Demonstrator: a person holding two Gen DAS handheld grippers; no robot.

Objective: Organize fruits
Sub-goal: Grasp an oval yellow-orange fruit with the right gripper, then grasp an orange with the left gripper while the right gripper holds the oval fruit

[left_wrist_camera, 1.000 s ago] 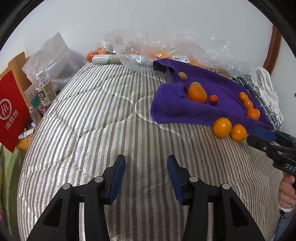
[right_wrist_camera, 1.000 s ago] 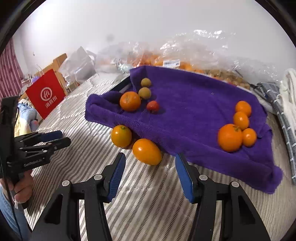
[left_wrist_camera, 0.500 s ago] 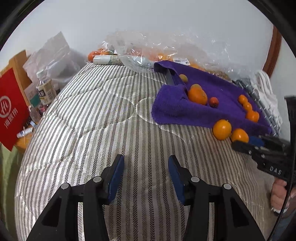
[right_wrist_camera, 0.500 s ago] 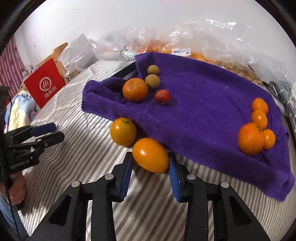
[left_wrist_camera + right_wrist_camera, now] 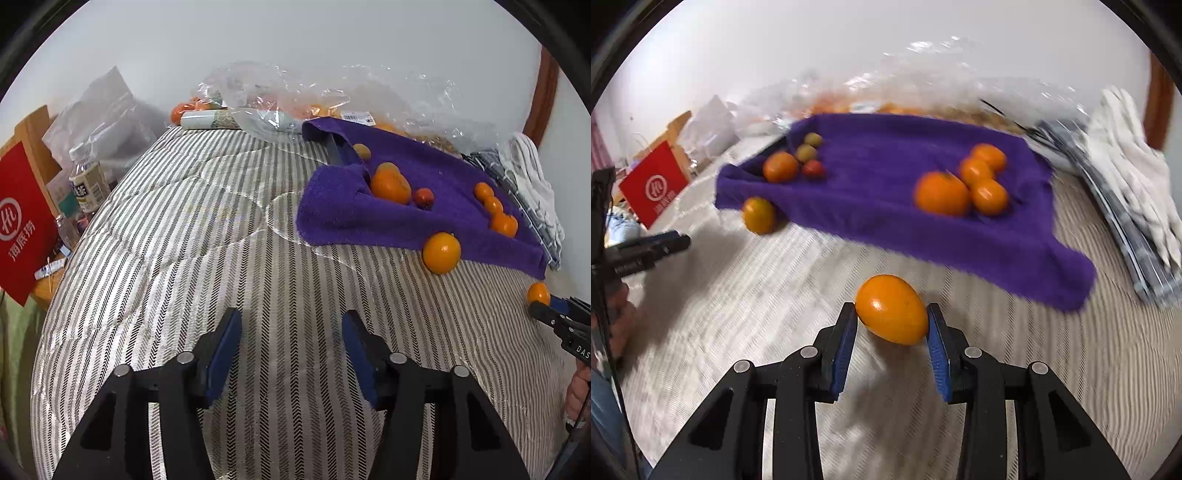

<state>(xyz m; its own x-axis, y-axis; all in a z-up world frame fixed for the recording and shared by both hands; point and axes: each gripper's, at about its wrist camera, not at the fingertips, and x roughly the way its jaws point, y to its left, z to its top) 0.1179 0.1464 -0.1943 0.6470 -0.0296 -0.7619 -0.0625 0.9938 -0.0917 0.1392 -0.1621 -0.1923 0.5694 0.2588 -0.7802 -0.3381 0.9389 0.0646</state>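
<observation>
My right gripper point(image 5: 892, 325) is shut on an oval orange fruit point(image 5: 892, 308) and holds it above the striped bed, in front of the purple towel point(image 5: 886, 206). It also shows in the left wrist view point(image 5: 538, 293). A round orange point(image 5: 759, 215) lies on the bed at the towel's left edge, also in the left wrist view point(image 5: 441, 252). On the towel lie several oranges point(image 5: 942, 192) at the right, and an orange, a red fruit point(image 5: 813, 168) and two greenish fruits at the left. My left gripper point(image 5: 291, 343) is open and empty over the bed.
Clear plastic bags of fruit point(image 5: 295, 99) lie behind the towel. A red paper bag point(image 5: 20, 221) and bottles point(image 5: 86, 184) stand off the bed's left side. Folded white and checked cloths point(image 5: 1126, 173) lie to the towel's right.
My right gripper closed on the oval orange fruit, lifted it off the bed and drew it back and to the right, away from the towel. My left gripper stayed open, nearly still.
</observation>
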